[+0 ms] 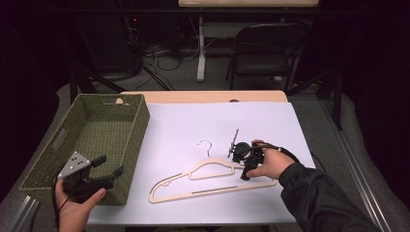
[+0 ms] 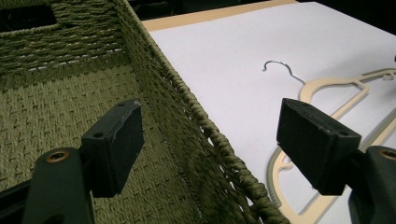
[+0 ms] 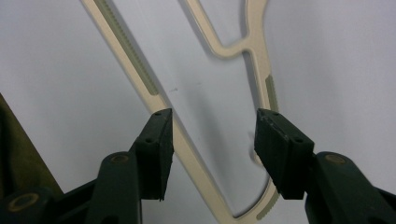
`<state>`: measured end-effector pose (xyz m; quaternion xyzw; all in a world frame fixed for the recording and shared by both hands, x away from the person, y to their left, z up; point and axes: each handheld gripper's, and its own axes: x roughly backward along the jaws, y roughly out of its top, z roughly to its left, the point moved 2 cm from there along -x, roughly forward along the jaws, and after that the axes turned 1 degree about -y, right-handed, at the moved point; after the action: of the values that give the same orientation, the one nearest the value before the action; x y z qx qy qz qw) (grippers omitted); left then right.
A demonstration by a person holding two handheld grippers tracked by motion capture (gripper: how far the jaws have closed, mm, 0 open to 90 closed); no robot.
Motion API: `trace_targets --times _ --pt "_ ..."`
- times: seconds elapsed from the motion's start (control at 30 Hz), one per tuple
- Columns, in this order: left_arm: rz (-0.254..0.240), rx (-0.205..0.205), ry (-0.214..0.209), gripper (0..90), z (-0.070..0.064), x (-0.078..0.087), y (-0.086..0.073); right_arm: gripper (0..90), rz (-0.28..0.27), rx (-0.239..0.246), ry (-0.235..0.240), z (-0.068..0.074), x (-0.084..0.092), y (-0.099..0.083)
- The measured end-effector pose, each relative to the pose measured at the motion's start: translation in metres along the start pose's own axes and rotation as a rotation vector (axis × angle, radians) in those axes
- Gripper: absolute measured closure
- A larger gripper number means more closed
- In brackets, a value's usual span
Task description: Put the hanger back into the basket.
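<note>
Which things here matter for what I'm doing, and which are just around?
In the job: hanger, right gripper open astride its end, woven basket, left gripper open over its rim.
Just around: folding chair, floor cables.

A lab or recording room set up for data capture is suggested. The worktop (image 1: 203, 95), pale wood at its far edge, is covered with a plain white sheet (image 1: 212, 125) and ringed by black curtains. Behind it, on the grey carpeted floor, loose cables (image 1: 159, 55) are seen running to dark equipment with small red lights at the far left. A black folding chair (image 1: 263, 50) and the white leg of a second table (image 1: 200, 48) are placed farther back.
</note>
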<state>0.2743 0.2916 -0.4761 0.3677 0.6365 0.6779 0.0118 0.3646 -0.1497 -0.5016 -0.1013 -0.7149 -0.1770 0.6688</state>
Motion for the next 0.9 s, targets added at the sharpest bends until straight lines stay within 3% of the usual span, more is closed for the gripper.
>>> trace_targets --times 0.07,0.3,0.67,0.9 --pt "0.000 0.002 -0.001 22.8 0.000 0.000 0.000 45.8 -0.007 0.032 -0.014 0.001 0.000 0.006" --pt "0.001 -0.003 -0.003 22.9 0.000 -0.001 0.000 47.9 -0.043 0.072 -0.011 0.005 -0.002 0.024" --pt "0.001 -0.001 -0.005 22.9 -0.001 0.000 0.001 54.4 -0.035 0.137 -0.008 0.007 -0.005 0.048" --pt "0.000 0.002 -0.008 23.0 0.000 0.000 0.000 60.6 -0.015 0.193 0.014 0.013 -0.023 0.065"
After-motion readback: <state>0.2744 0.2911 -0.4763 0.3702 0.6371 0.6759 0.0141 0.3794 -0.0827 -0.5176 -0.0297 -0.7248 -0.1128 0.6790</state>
